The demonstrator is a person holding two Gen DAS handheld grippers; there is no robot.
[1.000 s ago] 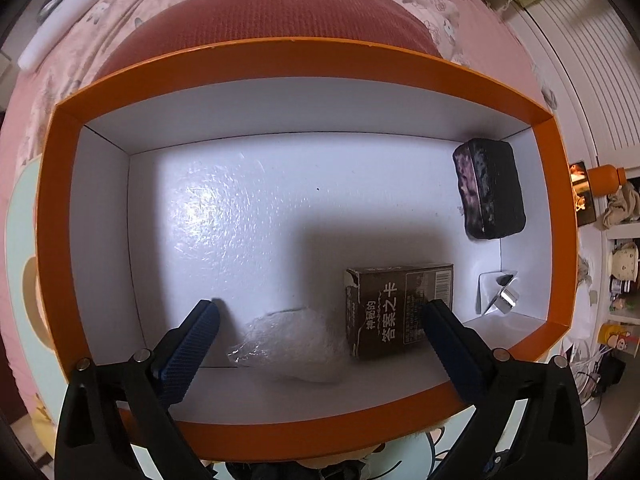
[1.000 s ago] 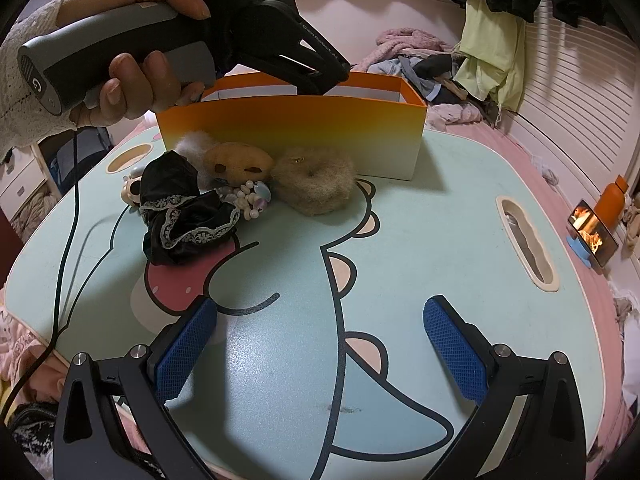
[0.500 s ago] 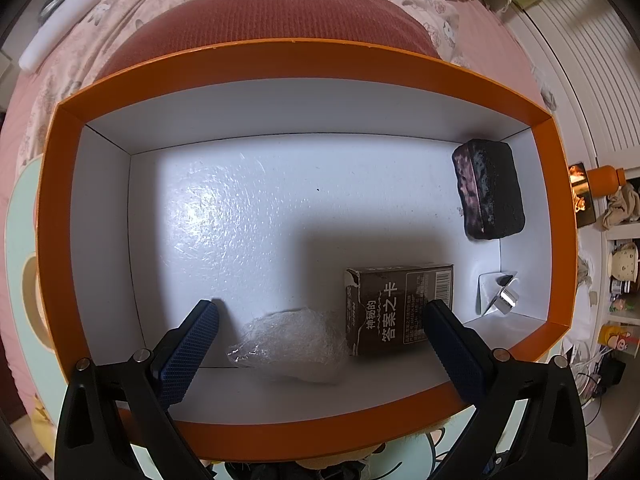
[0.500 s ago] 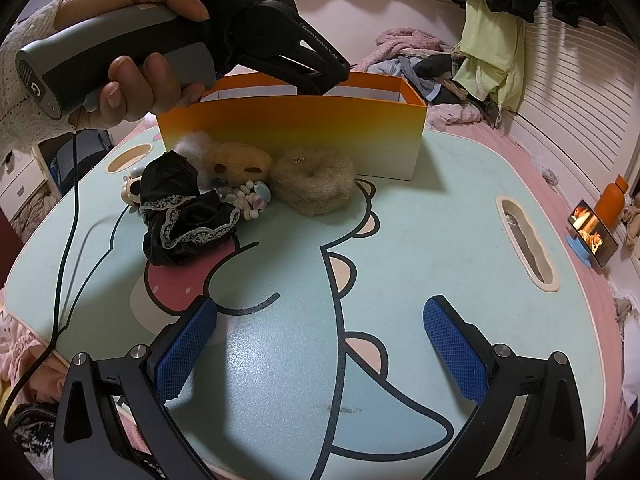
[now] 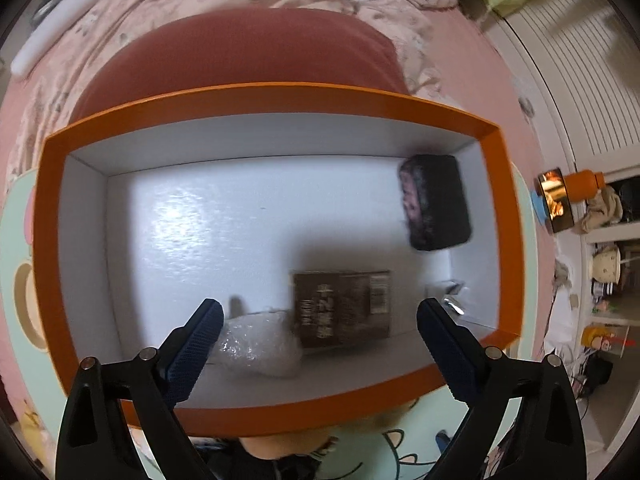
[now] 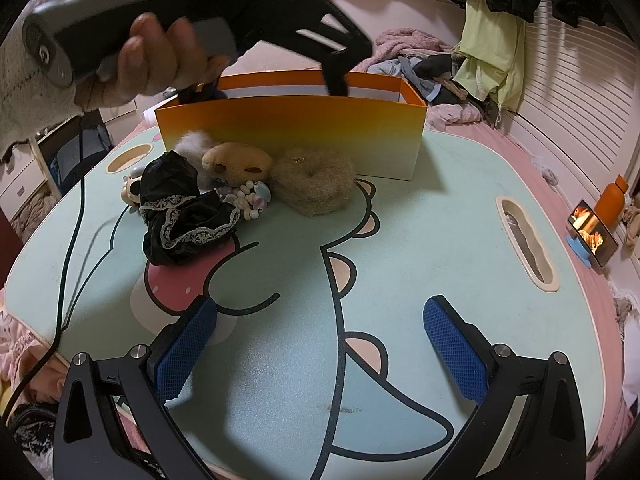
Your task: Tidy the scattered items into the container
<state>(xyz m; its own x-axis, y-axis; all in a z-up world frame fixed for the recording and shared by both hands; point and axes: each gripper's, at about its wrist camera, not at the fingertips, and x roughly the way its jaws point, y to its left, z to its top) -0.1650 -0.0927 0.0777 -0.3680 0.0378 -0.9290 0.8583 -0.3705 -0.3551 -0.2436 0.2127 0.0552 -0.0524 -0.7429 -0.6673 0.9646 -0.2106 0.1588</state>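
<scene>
The orange box [image 5: 256,98] with a white inside holds a dark brown card box [image 5: 340,304], a clear plastic bag [image 5: 256,344], a dark pouch [image 5: 436,200] and a small silver piece [image 5: 452,296]. My left gripper [image 5: 318,312] hovers above it pointing steeply down; its jaws are closing, with nothing between them. In the right wrist view a hand [image 6: 160,52] holds it over the box [image 6: 288,128]. In front of the box lie a black lace garment [image 6: 180,208], a tan plush [image 6: 236,160], a fuzzy brown scrunchie [image 6: 316,184] and beads [image 6: 248,198]. My right gripper [image 6: 320,312] stands open and empty over the table.
The table top [image 6: 400,240] carries a cartoon dinosaur print. A black cable [image 6: 72,240] runs along its left edge. A phone on a stand [image 6: 592,232] and an orange bottle [image 6: 612,204] sit at the right. Clothes [image 6: 420,64] pile up behind the box, and a red cushion [image 5: 240,52] lies beyond it.
The left gripper has risen above the box, so the box looks smaller and lower in its view, and its jaws stand slightly narrower. The right gripper has not moved.
</scene>
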